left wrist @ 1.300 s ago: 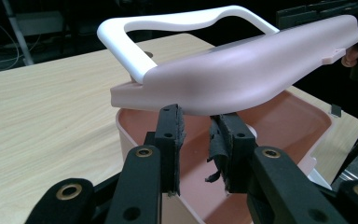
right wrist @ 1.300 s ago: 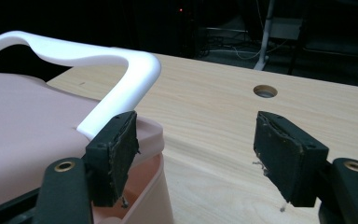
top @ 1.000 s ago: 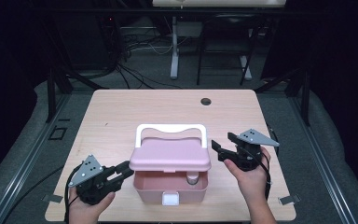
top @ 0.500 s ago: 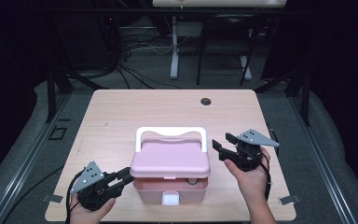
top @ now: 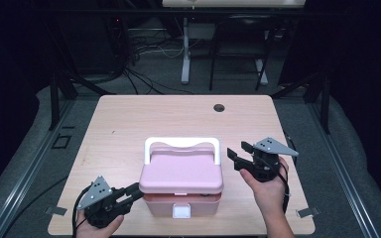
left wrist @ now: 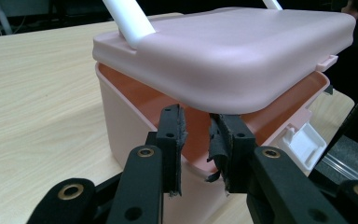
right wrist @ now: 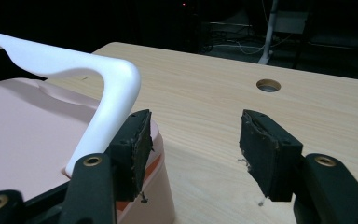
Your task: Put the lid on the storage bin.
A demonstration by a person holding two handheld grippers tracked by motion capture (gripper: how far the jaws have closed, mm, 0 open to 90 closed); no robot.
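A pink box [top: 178,204] with a white handle [top: 181,141] stands at the table's front middle. Its lid [top: 181,171] is raised a little off the base at the front. My left gripper [top: 138,191] is at the box's front left corner. In the left gripper view its jaws [left wrist: 196,121] stand a narrow gap apart, their tips just under the lid's edge [left wrist: 223,100] and over the base's rim. My right gripper [top: 235,153] is held open beside the box's right side. Its left jaw sits next to the handle's end [right wrist: 107,116], with bare table between its jaws [right wrist: 193,126].
A white latch [top: 182,211] hangs loose on the box's front. A round cable hole [top: 219,107] lies in the wooden table [top: 129,124] at the far right. Dark floor, cables and stand legs [top: 184,59] lie beyond the table's far edge.
My left gripper has moved right and forward to the box's front left corner, and the lid now sits slightly raised. The right gripper has barely shifted.
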